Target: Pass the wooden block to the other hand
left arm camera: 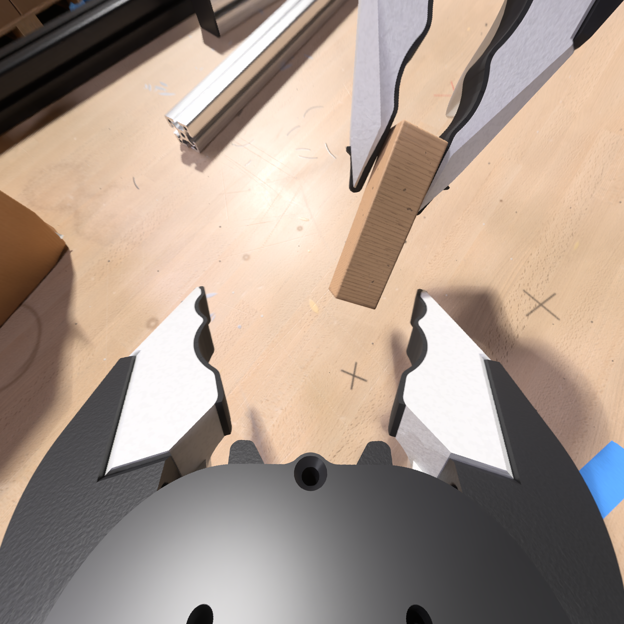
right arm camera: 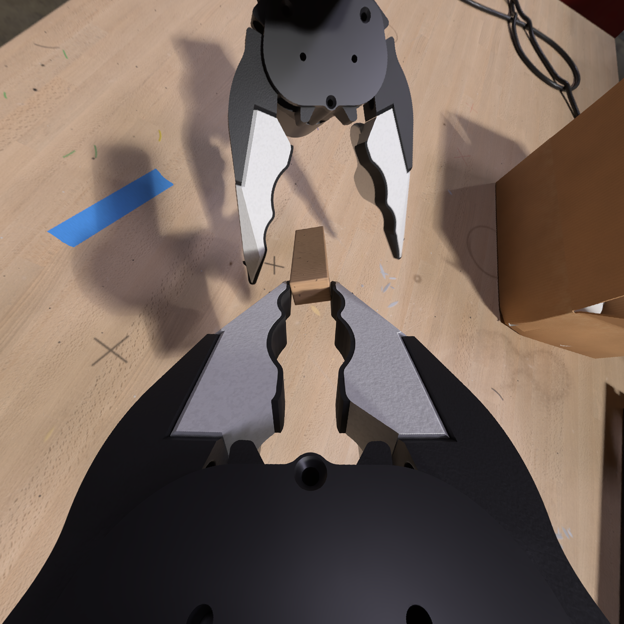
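Observation:
A long wooden block (left arm camera: 385,216) hangs in the air above the wooden table. My right gripper (right arm camera: 310,287) is shut on one end of the block (right arm camera: 310,266) and holds it out lengthwise. In the left wrist view the right gripper (left arm camera: 398,175) comes down from the top and pinches the block's far end. My left gripper (left arm camera: 310,293) is open and empty, its fingertips just short of the block's free end. In the right wrist view the left gripper (right arm camera: 324,263) faces mine, its open fingers on either side of the block's far end without touching it.
An aluminium extrusion bar (left arm camera: 236,77) lies on the table (left arm camera: 169,236) at the back left. A cardboard box (right arm camera: 567,216) stands at one side, also showing in the left wrist view (left arm camera: 23,250). Blue tape (right arm camera: 108,206) and pencil crosses (right arm camera: 110,350) mark the table. A dark cable (right arm camera: 540,44) lies far off.

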